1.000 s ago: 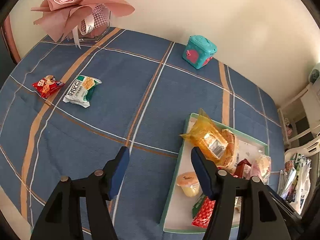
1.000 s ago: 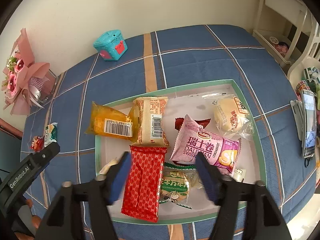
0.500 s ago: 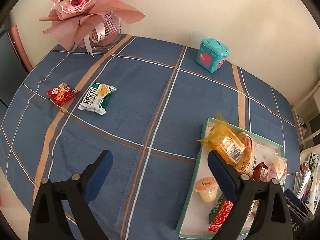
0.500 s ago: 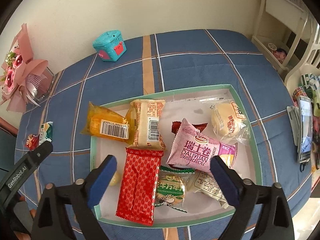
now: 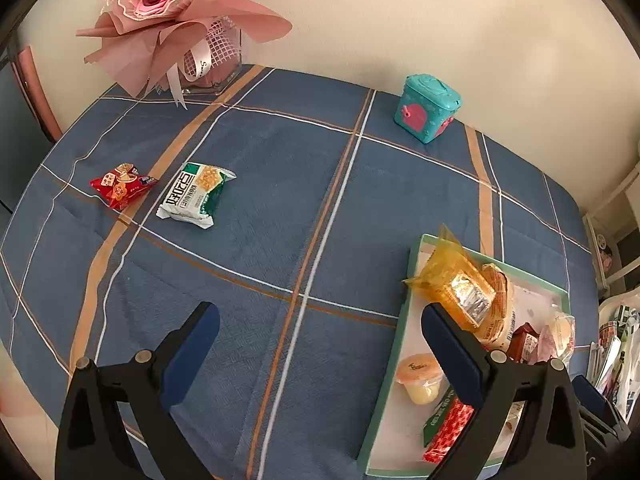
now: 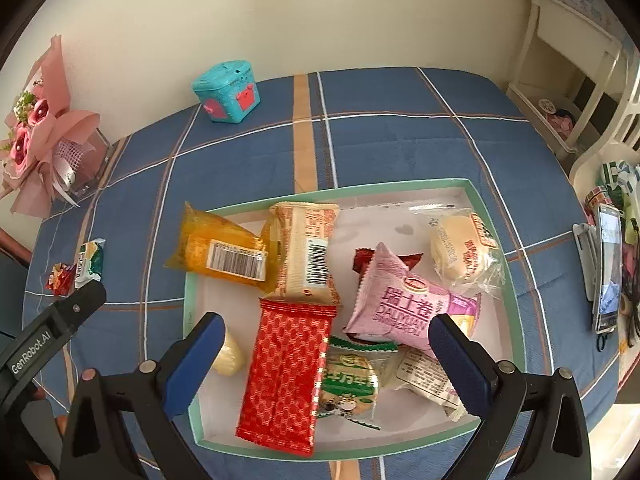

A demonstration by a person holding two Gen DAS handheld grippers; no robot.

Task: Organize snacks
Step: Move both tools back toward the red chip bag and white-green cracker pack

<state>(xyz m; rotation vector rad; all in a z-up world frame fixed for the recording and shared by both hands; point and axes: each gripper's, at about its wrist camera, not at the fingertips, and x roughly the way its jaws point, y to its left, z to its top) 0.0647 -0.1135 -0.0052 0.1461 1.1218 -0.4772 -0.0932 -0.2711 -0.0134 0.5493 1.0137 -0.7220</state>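
Observation:
A white tray with a green rim (image 6: 496,248) holds several snacks: a red packet (image 6: 286,376), a pink Swiss roll pack (image 6: 404,304), an orange pack (image 6: 218,250), a bun (image 6: 460,248). My right gripper (image 6: 326,356) is open and empty above the tray's near side. My left gripper (image 5: 320,352) is open and empty over the cloth, left of the tray (image 5: 390,368). A green-white cracker pack (image 5: 194,196) and a small red packet (image 5: 120,186) lie far left on the tablecloth.
A teal toy box (image 5: 426,108) stands at the back by the wall. A pink bouquet in a glass vase (image 5: 180,28) stands at the back left. A phone (image 6: 608,272) lies at the table's right edge. White shelving (image 6: 568,80) stands beyond.
Both grippers have opened wide. The left gripper has pulled back and up, so more of the table and the bouquet shows. The right view has risen slightly.

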